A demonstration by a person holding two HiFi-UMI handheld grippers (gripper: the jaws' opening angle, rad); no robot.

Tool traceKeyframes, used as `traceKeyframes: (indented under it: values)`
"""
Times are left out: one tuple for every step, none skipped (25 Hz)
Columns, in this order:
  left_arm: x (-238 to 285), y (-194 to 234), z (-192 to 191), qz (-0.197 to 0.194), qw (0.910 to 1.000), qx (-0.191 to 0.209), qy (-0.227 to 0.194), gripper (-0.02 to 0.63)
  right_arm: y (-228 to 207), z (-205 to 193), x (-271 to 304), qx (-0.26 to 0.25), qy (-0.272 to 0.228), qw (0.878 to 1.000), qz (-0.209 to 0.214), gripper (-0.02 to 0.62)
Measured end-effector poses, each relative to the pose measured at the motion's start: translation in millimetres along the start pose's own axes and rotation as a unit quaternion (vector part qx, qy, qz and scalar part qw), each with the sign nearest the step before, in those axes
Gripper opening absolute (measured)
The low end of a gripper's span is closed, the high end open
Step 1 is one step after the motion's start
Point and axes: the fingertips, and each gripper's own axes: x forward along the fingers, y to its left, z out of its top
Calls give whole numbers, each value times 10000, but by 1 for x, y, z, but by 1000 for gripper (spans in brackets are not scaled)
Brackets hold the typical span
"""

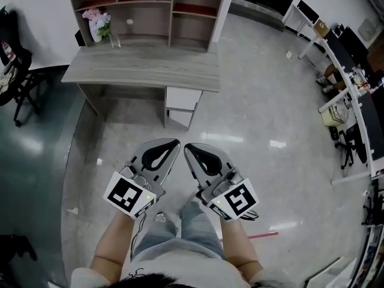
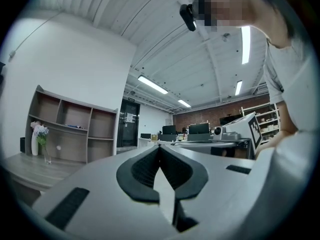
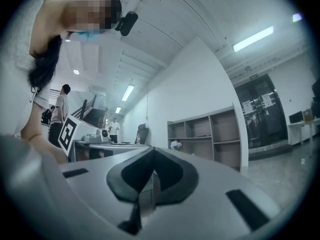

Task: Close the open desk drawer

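Note:
The grey wooden desk [image 1: 144,71] stands ahead of me across the floor. Under its right end is a white drawer unit, and its drawer [image 1: 182,99] juts forward past the desk edge. My left gripper [image 1: 173,141] and right gripper [image 1: 188,147] are held side by side over the floor, well short of the desk and touching nothing. Both are shut and empty: in the left gripper view the jaws meet at the left gripper's [image 2: 159,147] tip, and in the right gripper view at the right gripper's [image 3: 151,151] tip.
A shelf unit [image 1: 150,8] stands on the desk's back, with a vase of flowers [image 1: 98,24] at its left. A black chair [image 1: 18,71] stands left of the desk. White tables [image 1: 351,83] with clutter line the right side. Bare glossy floor lies between me and the desk.

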Motion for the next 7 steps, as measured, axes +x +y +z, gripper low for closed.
traceKeyframes:
  values:
    - [-4, -1, 1, -24, 10000, -8, -18, 9, 5, 0, 0, -11, 2, 10000, -19, 8]
    - [-8, -2, 2, -43, 10000, -18, -34, 9, 9, 1, -1, -20, 0, 10000, -35, 8]
    - [-11, -3, 2, -58, 10000, -26, -44, 9, 13, 1, -1, -26, -3, 10000, -48, 8]
    - [-15, -4, 2, -72, 10000, -33, -48, 9, 17, 2, -1, -29, -6, 10000, -57, 8]
    - [-18, -5, 3, -85, 9999, -39, -48, 9, 21, 3, 0, -33, -7, 10000, -63, 8]
    - [-21, -5, 3, -98, 9999, -44, -46, 9, 25, 4, 0, -38, -7, 10000, -68, 8]
    - [-24, -6, 4, -112, 9999, -49, -45, 9, 28, 5, 0, -44, -6, 10000, -71, 8]
